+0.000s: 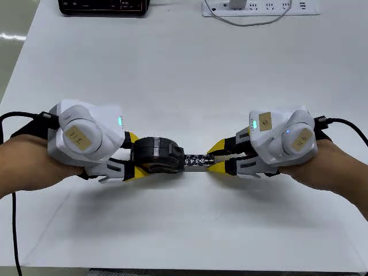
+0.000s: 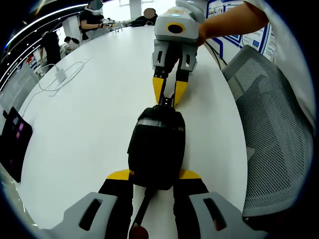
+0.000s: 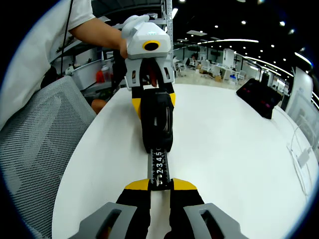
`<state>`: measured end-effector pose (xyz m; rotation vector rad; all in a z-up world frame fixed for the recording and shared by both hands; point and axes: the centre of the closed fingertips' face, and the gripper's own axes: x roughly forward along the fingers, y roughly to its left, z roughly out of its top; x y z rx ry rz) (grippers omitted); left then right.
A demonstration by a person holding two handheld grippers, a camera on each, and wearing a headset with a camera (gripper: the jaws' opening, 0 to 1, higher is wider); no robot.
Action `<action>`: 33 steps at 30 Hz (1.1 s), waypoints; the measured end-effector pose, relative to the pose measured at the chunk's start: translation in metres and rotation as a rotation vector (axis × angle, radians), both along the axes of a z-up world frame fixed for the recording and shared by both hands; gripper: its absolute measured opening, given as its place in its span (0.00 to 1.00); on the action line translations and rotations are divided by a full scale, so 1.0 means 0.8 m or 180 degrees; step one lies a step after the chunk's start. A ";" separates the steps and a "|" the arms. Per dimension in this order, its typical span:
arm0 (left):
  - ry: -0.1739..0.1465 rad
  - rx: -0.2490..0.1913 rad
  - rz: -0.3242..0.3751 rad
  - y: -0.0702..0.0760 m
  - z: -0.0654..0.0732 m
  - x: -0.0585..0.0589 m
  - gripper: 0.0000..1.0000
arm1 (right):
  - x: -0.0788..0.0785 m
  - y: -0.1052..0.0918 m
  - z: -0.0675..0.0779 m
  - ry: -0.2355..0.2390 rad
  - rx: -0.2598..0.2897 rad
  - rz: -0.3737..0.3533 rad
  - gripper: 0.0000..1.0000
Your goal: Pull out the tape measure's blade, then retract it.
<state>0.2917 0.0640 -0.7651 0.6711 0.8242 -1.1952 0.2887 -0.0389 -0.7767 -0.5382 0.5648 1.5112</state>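
Tape sits at near-centre of white table, on it or just above, can't tell which. Case is clamped betw. yellow jaws of L gripper. Blade is out a short way, running straight to R gripper, whose jaws are pinched together on its end; marks 2–5 read in right gripper view. Grippers face each other, near, not touching. Power strip & black device at far edge, well apart.

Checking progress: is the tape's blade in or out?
Out, a short way: numbered blade spans from the case to the right gripper.
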 end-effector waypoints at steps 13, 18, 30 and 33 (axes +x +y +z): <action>-0.0006 0.0011 0.0000 0.000 0.000 0.000 0.25 | 0.000 -0.012 0.001 0.0008 -0.0041 -0.0034 0.10; -0.0006 0.0010 -0.0005 0.000 0.000 0.000 0.25 | 0.000 -0.018 0.000 0.0015 -0.0055 -0.0044 0.10; -0.0003 0.0018 0.0002 0.000 0.000 0.000 0.25 | 0.001 -0.031 0.000 0.0021 -0.0086 -0.0066 0.10; -0.0001 0.0014 0.0001 0.000 0.000 0.000 0.25 | 0.001 -0.034 0.000 0.0022 -0.0094 -0.0072 0.10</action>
